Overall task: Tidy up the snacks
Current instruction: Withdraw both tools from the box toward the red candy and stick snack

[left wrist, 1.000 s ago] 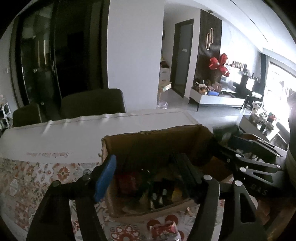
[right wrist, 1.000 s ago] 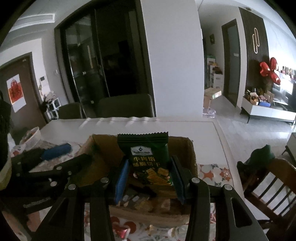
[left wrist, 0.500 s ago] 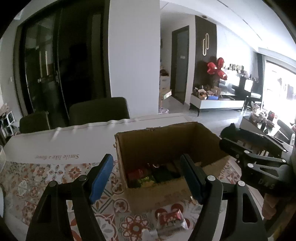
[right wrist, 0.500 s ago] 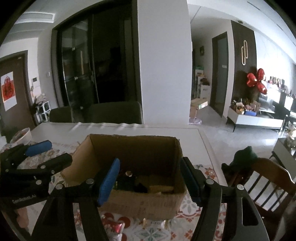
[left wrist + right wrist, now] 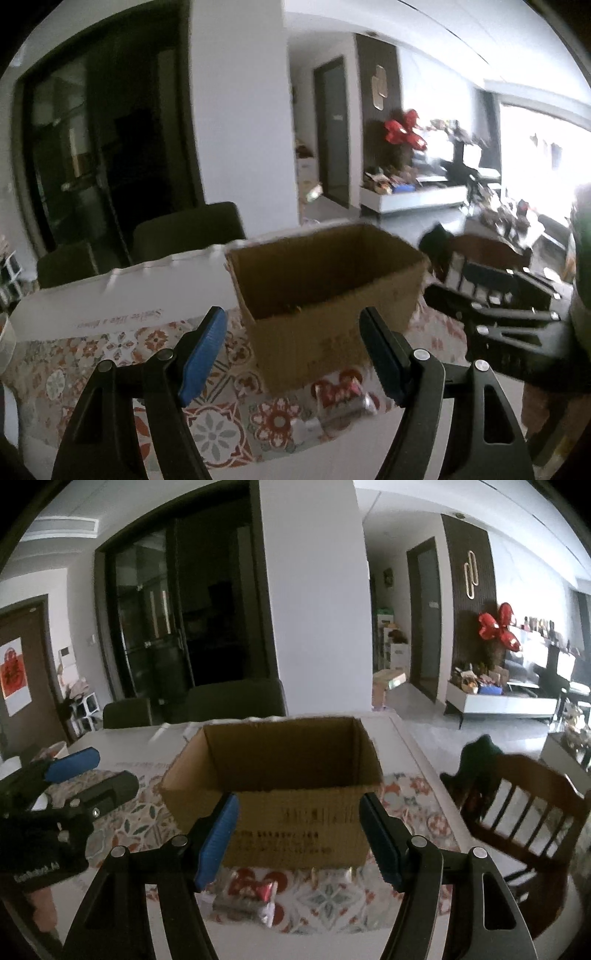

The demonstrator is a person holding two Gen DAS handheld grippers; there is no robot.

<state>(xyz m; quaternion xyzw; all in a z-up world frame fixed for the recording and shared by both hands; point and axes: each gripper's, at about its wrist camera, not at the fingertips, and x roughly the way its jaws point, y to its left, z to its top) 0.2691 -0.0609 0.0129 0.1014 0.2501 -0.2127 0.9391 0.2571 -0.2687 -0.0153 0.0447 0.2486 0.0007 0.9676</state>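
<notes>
- Jaws of the right gripper [image 5: 297, 840] spread wide, nothing between the blue pads; same for the left gripper [image 5: 291, 354], spread and empty.
- Just below the right jaws: a red-and-white crinkly snack packet [image 5: 249, 895], lying flat on the patterned floral desk mat [image 5: 413, 805], close against the front wall of the open brown cardboard box [image 5: 295, 827].
- Likely next step: picking up that packet and dropping it in the box.
- To do it well: lower the right jaws steeply, straddling the packet across its narrow side, closing near the middle rather than on a sealed edge, where thin film could slip.
- Lift high enough to clear the box's front rim before moving forward; release over the open interior, not the rim.
- Keep the left gripper aside, well apart from the right one's path.
- Box contents barely visible from here; free room inside cannot be judged.
</notes>
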